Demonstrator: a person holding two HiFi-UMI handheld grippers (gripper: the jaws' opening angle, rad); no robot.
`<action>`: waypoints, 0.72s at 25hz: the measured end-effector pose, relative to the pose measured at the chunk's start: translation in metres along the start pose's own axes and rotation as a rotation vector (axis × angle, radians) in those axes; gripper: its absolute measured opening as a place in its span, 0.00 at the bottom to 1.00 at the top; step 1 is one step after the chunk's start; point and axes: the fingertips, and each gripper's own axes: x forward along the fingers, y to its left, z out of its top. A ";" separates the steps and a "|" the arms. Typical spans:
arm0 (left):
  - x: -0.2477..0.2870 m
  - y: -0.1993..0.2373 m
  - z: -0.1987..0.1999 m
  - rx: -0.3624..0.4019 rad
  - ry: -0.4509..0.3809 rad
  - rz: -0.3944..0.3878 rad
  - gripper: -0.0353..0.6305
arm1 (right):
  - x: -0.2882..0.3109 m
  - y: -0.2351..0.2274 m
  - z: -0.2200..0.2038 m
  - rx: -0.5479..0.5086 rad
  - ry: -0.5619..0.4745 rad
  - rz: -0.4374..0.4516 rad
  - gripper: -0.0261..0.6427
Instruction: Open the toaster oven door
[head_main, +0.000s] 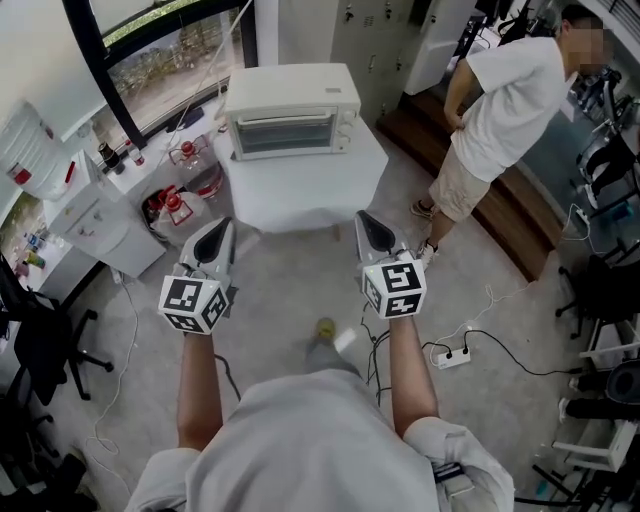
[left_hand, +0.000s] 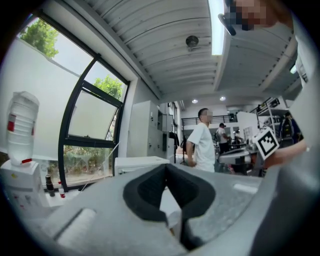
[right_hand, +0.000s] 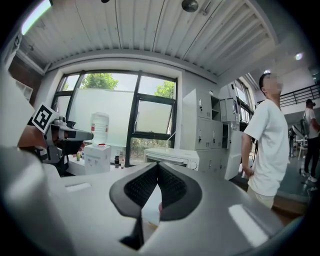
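A white toaster oven (head_main: 290, 110) with its glass door closed stands on a white table (head_main: 300, 200) ahead of me. It also shows far off in the left gripper view, the oven (left_hand: 137, 164) just past the jaws, and in the right gripper view, the oven (right_hand: 172, 156) below the window. My left gripper (head_main: 221, 226) and right gripper (head_main: 366, 219) hover side by side above the floor, just short of the table's near edge. Both are shut with nothing between the pads. Each points toward the table: left gripper (left_hand: 166, 167), right gripper (right_hand: 158, 165).
A person in a white shirt (head_main: 500, 110) stands to the right of the table beside a wooden step (head_main: 520, 225). Red canisters (head_main: 180, 200) and a cabinet with a water bottle (head_main: 30, 150) crowd the left. A power strip (head_main: 452, 357) and cables lie on the floor at right.
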 end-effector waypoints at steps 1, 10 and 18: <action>0.015 0.002 -0.003 -0.004 0.009 0.004 0.05 | 0.010 -0.011 -0.002 -0.004 0.010 0.000 0.04; 0.143 0.020 -0.008 0.005 0.055 0.062 0.05 | 0.106 -0.107 0.000 -0.002 -0.015 0.074 0.04; 0.201 0.034 -0.002 0.031 0.079 0.089 0.05 | 0.158 -0.152 -0.001 0.003 -0.003 0.124 0.04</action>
